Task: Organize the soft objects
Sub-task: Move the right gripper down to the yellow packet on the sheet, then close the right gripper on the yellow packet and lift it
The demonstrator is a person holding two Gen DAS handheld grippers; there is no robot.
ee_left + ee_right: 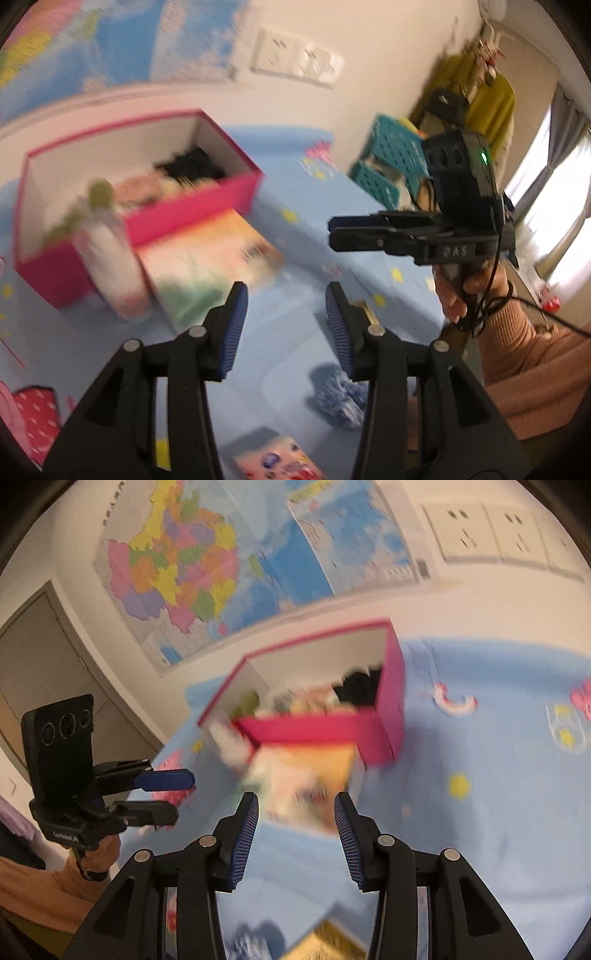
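I am looking through two blurred wrist views over a light blue bedsheet (295, 229) printed with stars and cartoon figures. My left gripper (286, 306) is filling the bottom centre of its view, blue ribbed pads standing apart with nothing between them. My right gripper (295, 816) is doing the same in its own view, jaws apart and empty.

The pink box (192, 206) is sitting at the left of the left view and in the middle of the right view, open at the top, with a black soft item (192, 168) lying in its far corner beside some pale, smeared things I cannot identify. A colourful flat pack (207, 258) is lying just in front of the box, its printing too blurred to read. A blue-and-white crumpled cloth (338, 398) is lying low in the left view, near the right pad.

At the right of the left view a hand (465, 291) is holding the other gripper, whose body is showing raised letters that are probably "DAS". A map (177, 565) with unreadable writing is hanging in the upper left of the right view, and wall sockets (495, 531) are showing in the upper right.
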